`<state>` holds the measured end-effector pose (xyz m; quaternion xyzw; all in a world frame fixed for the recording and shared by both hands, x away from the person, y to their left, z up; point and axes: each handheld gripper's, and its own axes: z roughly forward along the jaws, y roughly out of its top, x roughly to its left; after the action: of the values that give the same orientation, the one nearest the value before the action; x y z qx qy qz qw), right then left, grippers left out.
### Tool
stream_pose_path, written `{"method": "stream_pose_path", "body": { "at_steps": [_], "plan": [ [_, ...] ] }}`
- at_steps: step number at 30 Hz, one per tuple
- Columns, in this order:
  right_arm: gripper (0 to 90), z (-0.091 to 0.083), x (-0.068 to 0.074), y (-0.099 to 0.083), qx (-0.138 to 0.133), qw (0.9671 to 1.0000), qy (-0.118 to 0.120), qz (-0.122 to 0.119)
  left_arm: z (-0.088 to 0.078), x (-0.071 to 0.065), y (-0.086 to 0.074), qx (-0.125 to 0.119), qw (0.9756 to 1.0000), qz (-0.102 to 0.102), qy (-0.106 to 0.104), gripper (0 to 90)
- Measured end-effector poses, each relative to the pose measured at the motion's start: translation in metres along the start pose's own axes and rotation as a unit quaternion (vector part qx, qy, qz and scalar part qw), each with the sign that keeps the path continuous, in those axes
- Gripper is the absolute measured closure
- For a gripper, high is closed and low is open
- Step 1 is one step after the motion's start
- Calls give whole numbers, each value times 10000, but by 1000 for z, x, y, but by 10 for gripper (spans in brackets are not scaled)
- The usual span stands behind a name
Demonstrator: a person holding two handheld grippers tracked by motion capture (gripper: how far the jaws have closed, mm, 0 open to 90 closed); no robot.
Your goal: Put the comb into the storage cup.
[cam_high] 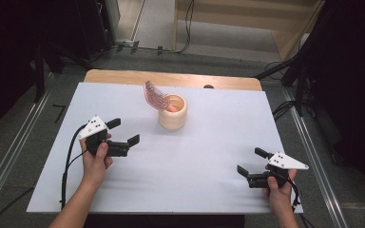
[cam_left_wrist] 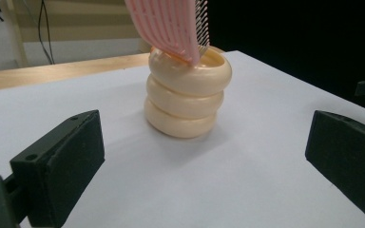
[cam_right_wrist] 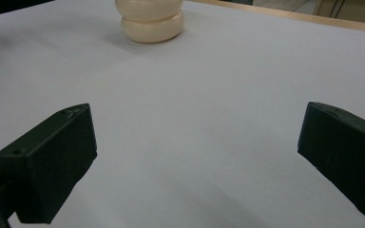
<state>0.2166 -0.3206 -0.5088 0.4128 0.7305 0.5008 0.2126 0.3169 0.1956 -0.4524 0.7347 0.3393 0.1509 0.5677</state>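
High view: one cream holder [cam_high: 173, 112] with one pink comb [cam_high: 155, 95] stands near the far edge of the white tabletop [cam_high: 195, 156], and two grippers rest apart with nothing between their jaws.

The left gripper [cam_high: 122, 131] sits toward the left edge and the right gripper [cam_high: 250, 161] near the right front corner, both with jaws spread wide. The left gripper view shows the holder [cam_left_wrist: 187, 92] as three smooth, glossy stacked rings, and the comb [cam_left_wrist: 171, 26] as slotted pink plastic with thin dark teeth, leaning out of the rim. The right gripper view shows just the holder's lower rings [cam_right_wrist: 151, 19], far off on the matte top.
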Motion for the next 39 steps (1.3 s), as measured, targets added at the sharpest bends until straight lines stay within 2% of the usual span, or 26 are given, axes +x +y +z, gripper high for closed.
{"method": "stream_pose_path", "body": {
  "at_steps": [2,10,15,33,39],
  "plan": [
    [0,1,0,0,18,10000,-9,-5,-2,1,-4,29,10000,14,15,0],
    [0,3,0,-1,92,9999,-48,-4,-16,9,-16,16,9998,-175,121,0],
    [0,4,1,-1,115,9999,-51,13,-23,12,-21,44,9996,-197,175,0],
    [0,5,1,-2,131,9999,-51,17,-35,10,-42,211,9993,-232,202,0],
    [0,5,1,-2,153,9999,-49,10,-40,12,-51,239,9989,-324,244,0]
  ]
}}
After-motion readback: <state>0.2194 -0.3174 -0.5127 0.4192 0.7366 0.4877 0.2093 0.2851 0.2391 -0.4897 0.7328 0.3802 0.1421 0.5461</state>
